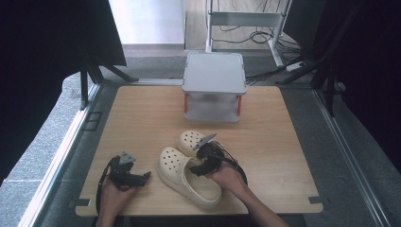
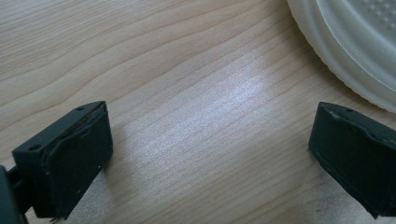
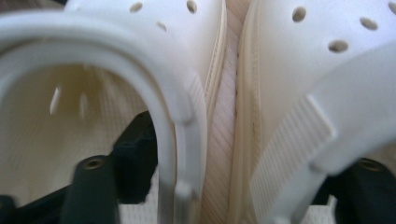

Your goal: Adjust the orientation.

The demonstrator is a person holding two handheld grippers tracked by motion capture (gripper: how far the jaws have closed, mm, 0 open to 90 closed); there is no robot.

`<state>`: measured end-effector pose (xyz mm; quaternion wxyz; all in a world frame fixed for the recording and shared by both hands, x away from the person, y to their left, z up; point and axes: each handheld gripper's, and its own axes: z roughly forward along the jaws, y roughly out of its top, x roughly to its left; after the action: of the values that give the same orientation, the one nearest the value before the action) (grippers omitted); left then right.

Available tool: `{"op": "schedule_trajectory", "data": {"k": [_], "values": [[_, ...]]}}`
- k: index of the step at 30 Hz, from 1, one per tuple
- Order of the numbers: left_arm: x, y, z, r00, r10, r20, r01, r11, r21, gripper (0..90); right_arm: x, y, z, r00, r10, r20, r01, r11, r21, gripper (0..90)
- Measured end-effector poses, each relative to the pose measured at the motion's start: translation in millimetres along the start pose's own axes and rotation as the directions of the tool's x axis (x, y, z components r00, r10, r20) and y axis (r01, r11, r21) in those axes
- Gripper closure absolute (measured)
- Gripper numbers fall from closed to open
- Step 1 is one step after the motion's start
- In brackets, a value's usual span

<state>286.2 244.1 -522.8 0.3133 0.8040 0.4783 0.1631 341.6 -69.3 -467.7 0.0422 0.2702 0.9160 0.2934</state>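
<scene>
Two cream clogs lie side by side on the wooden table (image 1: 142, 109), the near clog (image 1: 189, 182) and the far clog (image 1: 190, 138) with their toes pointing away to the left. My right gripper (image 1: 196, 166) reaches into their heel ends. In the right gripper view, one jaw sits inside the near clog (image 3: 93, 70) and the other inside the far clog (image 3: 303, 70), so my right gripper (image 3: 252, 170) straddles both inner walls. The heel straps hide whether the pads press. My left gripper (image 1: 142, 177) rests low on the table, open (image 2: 210, 154) and holding nothing, with the near clog's sole (image 2: 355, 42) just beyond it.
A grey-topped stand (image 1: 213, 73) on orange legs occupies the back middle of the table. The table's front edge runs just below both hands. Bare wood lies to the left and right of the clogs.
</scene>
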Motion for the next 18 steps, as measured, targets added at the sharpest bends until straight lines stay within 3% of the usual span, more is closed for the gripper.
{"op": "schedule_trajectory", "data": {"k": [4,8,10,18], "values": [[0.1,0.0,-0.1,1.0000,0.002,0.000,-0.002,1.0000,0.001,0.0,2.4,3.8,1.5,0.9988,-0.025,0.043,0.024,0.999,0.023,45.6],[0.1,0.0,-0.1,1.0000,0.002,0.000,-0.002,1.0000,0.002,0.0,2.2,6.6,0.4,0.9983,-0.033,0.048,0.031,0.999,0.042,54.8],[0.1,0.0,-0.1,1.0000,0.002,0.000,-0.002,1.0000,0.001,0.0,2.4,7.5,-1.6,0.9976,-0.058,0.036,0.056,0.997,0.050,62.0],[-0.1,0.5,0.3,1.0000,0.002,0.000,-0.002,1.0000,0.001,0.0,-0.2,6.4,-5.4,0.9988,-0.048,0.005,0.048,0.997,0.063,65.4]]}}
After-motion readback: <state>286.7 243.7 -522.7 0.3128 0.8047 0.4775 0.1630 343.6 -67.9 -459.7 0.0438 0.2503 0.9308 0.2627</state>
